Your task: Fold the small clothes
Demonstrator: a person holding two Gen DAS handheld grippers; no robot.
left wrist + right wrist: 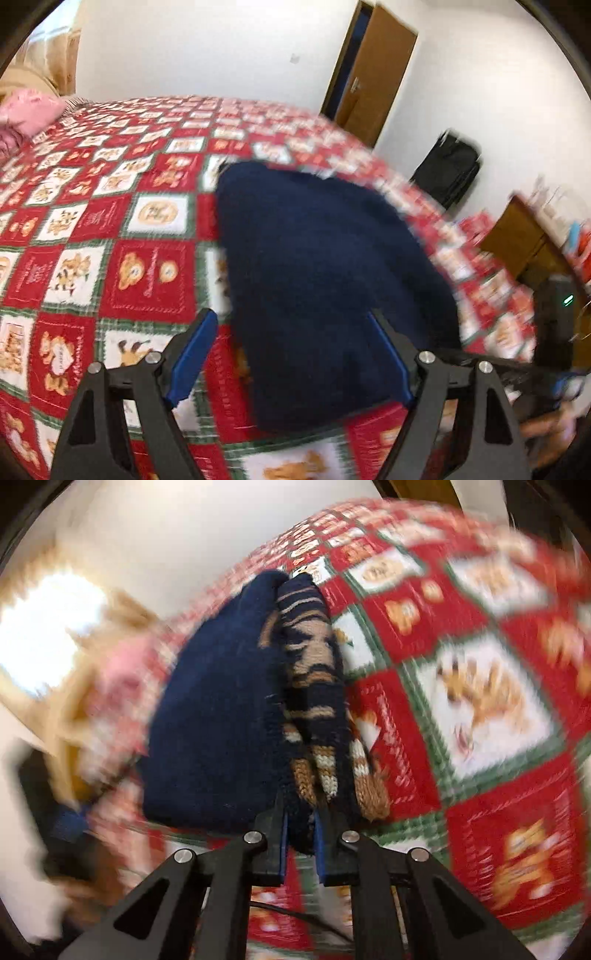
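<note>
A small navy knit sweater lies on the red, white and green quilt. In the left wrist view my left gripper is open, its blue-padded fingers spread either side of the sweater's near part, just above it. In the right wrist view my right gripper is shut on the sweater's edge, where navy knit with tan and cream stripes bunches between the fingers. The plain navy side hangs to the left. Both views are motion-blurred.
The quilt covers a bed. A pink pillow lies at its far left. Beyond the bed are a white wall, a brown door, a black bag and a wooden table.
</note>
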